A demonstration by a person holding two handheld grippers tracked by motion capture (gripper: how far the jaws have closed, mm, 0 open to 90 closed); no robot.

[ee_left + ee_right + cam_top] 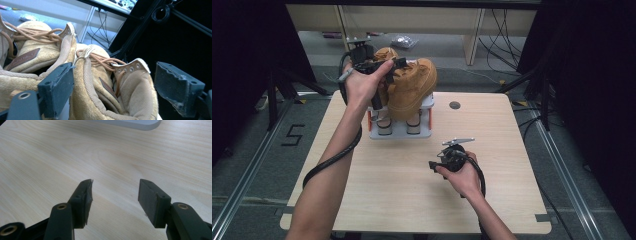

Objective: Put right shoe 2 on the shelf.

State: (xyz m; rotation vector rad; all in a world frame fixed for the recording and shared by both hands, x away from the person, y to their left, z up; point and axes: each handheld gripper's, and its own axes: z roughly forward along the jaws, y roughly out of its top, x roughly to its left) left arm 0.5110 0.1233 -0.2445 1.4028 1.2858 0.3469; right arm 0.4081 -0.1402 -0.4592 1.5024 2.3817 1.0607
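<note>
Up on the rack [401, 131], two tan boots sit side by side, and the left gripper [377, 67] hovers at their tops. Its jaws stand apart around the collar of the right boot [117, 92]: one pad lies against the collar's outer side, wedged between the two boots, while the other pad hangs clear of it, so nothing is clamped. The left boot [30, 52] rests just beside, laces loose over its tongue. Near the rack's front, on the surface [412, 200], the right gripper [447, 159] is held low in the right hand [467, 176], jaws apart over bare wood with nothing between them.
</note>
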